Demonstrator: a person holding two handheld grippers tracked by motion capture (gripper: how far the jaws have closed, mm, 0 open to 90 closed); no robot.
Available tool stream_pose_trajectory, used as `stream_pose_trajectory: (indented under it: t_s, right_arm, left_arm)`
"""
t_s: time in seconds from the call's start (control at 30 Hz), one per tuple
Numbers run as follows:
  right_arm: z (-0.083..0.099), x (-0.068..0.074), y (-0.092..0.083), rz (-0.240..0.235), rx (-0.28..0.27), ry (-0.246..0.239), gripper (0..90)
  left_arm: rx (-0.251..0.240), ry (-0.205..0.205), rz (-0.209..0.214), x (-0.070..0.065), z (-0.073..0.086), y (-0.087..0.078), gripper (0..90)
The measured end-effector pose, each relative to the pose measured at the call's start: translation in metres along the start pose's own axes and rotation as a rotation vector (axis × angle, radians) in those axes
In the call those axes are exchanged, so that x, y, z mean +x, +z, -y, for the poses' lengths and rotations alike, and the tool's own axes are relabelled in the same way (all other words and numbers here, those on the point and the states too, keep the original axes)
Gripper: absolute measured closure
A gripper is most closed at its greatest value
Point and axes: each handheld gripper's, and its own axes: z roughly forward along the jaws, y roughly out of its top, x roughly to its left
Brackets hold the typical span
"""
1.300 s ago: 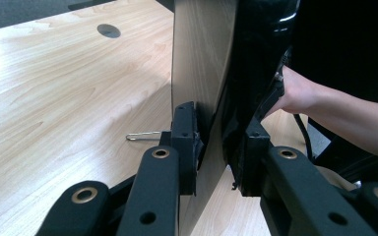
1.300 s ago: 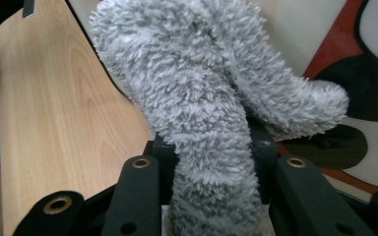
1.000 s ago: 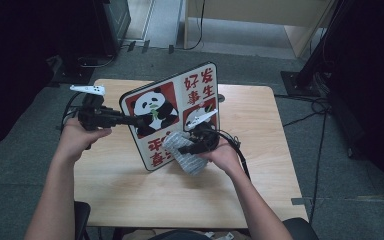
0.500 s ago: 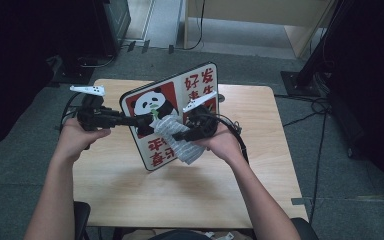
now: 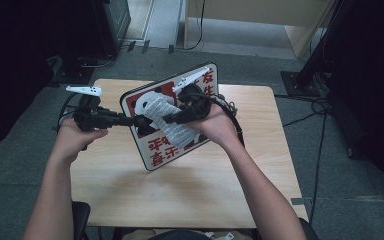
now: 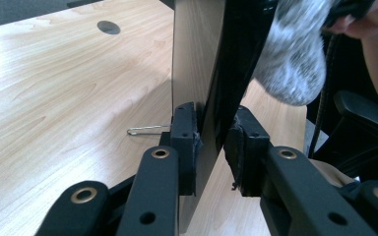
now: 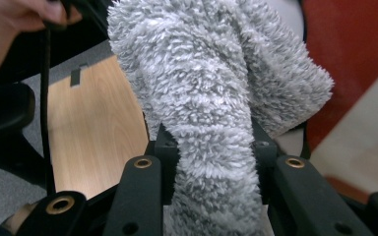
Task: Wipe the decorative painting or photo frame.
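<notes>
While the left gripper [image 5: 139,120] stays put at the sign's [image 5: 156,150] left edge, the right gripper [image 5: 166,118] has risen since a second ago, carrying its grey cloth [image 5: 172,125] from the sign's lower right up across the panda picture near the middle. The sign itself has tipped further, its top corner now higher against the tabletop's [image 5: 260,165] far edge.

From above, the sign's face reads plainly: white board, black border, red panels, a panda and red characters, held tilted above the tabletop. The left gripper view gives what that view cannot: the board edge-on [image 6: 197,73], its pale back toward the tabletop [image 6: 54,98], the pads [image 6: 184,142] clamped on its edge; these jaws have just been closing, with the sign between them. A thin wire clip [image 6: 147,130] lies on the wood behind, and a round hole [image 6: 108,27] sits farther off. The cloth [image 6: 290,54] hangs at the sign's far side.

Seen from the right gripper view, the cloth [image 7: 211,113] is fluffy, mottled grey-white, bunched and clenched tight between the jaws, with the sign's red [image 7: 359,49] behind.
</notes>
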Motion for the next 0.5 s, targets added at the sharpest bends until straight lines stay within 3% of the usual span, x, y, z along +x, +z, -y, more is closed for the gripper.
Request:
stream_pose_trajectory:
  t_s: [0.23,0.5]
  right_arm:
    - [-0.03,0.011,-0.005,0.006,-0.011,-0.045,68.2]
    - [-0.052,0.018,-0.011,0.022,-0.016,-0.058,68.0]
  left_arm:
    - [-0.005,-0.002,0.001,0.002,0.001,0.0,76.5]
    - [-0.005,0.0,0.003,0.003,0.001,0.0,76.7]
